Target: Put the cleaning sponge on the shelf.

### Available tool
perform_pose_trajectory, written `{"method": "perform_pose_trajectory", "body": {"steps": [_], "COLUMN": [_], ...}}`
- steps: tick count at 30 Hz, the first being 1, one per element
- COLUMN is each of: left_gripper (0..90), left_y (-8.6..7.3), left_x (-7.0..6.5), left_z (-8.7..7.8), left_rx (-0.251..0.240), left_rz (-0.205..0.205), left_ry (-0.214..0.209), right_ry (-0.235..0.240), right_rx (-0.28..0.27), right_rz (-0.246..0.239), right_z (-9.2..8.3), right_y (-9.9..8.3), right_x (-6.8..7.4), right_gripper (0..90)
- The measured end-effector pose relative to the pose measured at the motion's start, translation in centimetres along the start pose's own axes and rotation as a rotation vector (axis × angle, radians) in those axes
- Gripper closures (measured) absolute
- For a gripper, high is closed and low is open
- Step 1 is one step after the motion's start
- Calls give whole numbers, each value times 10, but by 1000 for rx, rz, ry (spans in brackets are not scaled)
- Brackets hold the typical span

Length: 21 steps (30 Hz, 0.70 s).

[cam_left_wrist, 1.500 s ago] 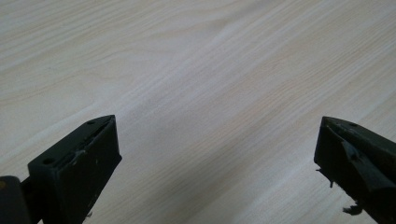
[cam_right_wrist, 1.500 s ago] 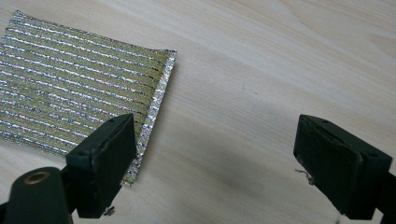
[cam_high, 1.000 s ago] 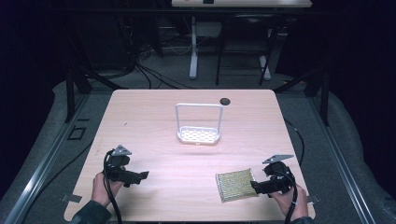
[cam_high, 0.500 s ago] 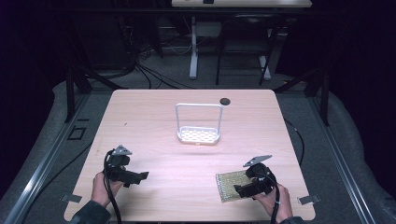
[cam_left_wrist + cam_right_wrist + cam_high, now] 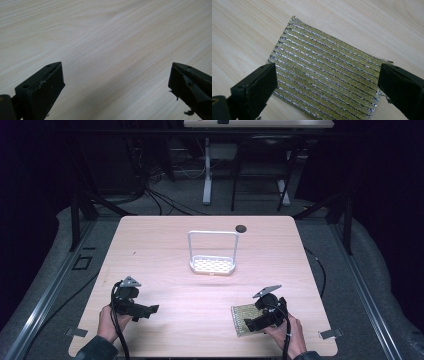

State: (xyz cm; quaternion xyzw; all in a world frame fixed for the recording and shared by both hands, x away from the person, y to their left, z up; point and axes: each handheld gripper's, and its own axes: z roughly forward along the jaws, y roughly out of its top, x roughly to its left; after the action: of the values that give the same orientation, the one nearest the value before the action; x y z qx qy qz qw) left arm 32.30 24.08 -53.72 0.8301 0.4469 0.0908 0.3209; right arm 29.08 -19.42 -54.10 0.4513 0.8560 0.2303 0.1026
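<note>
A flat yellow scouring pad with silver stripes [image 5: 242,319] [image 5: 324,72] lies on the wooden table [image 5: 210,290] near its front right. My right gripper [image 5: 254,322] [image 5: 327,80] hovers just over the pad, open, one jaw at each side of it. My left gripper [image 5: 145,309] [image 5: 115,82] rests at the front left, open, with only bare wood between its jaws. A white wire rack with a tall handle and a perforated base [image 5: 212,254] stands at the table's middle.
A small dark round object [image 5: 241,228] lies near the far edge, right of the rack. The table's edges drop to a dark floor with cables and stand legs behind.
My right gripper has moved left and forward over the scouring pad, its jaws now straddling it. The left gripper has stayed in place.
</note>
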Motion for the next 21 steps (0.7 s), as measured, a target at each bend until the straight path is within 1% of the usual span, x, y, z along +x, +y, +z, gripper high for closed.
{"method": "perform_pose_trajectory", "body": {"steps": [1, 3, 5, 6, 7, 8, 9, 10, 11, 12, 13, 15, 16, 17, 18, 19, 21], "left_gripper": [1, 1, 1, 1, 2, 2, 1, 2, 2, 2, 2, 2, 2, 2, 2, 2, 2], "left_y": [0, 0, 0, 0, 0, 1, 0, 0, 0, 0, 0, 1, 1, 1, 0, 0, -1], "left_x": [0, -1, 0, 0, -1, -1, -1, -1, -2, -2, -2, -3, -3, -4, -4, -4, -4], "left_z": [1, 2, 2, 3, 3, 2, 2, 2, 2, 2, 3, 4, 4, 4, 4, 4, 3], "left_rx": [1, 3, 12, 14, 14, 19, 14, 14, 15, 17, 20, 22, 22, 24, 26, 35, 32], "left_rz": [3, -4, 2, 4, 2, 7, 6, 6, 12, 12, 20, 24, 24, 26, 27, 28, 25], "left_ry": [1, 0, -4, -4, -2, -6, -4, -4, -3, -4, 0, 1, 1, 0, -1, -6, 0], "right_ry": [4, 6, 10, 12, 9, 9, 11, 0, -14, -20, -30, -31, -31, -51, -51, -64, -75], "right_rx": [-1, 4, 6, 16, 27, 27, 34, 44, 43, 44, 45, 52, 52, 52, 52, 51, 50], "right_rz": [25, 24, 24, 21, 5, 5, 5, 9, 4, 4, 3, 13, 13, 17, 17, 20, 23], "right_z": [1, 1, 3, 4, 6, 6, 7, 8, 9, 8, 8, 8, 8, 8, 8, 7, 8], "right_y": [0, 1, 2, 1, 1, 1, 1, 1, 1, 1, 0, 0, 0, -2, -2, -2, -2], "right_x": [1, 1, 1, 1, 3, 3, 3, 4, 4, 5, 4, 4, 4, 4, 4, 4, 6], "right_gripper": [0, 0, 14, 47, 133, 133, 143, 168, 191, 237, 258, 292, 292, 359, 359, 385, 425]}}
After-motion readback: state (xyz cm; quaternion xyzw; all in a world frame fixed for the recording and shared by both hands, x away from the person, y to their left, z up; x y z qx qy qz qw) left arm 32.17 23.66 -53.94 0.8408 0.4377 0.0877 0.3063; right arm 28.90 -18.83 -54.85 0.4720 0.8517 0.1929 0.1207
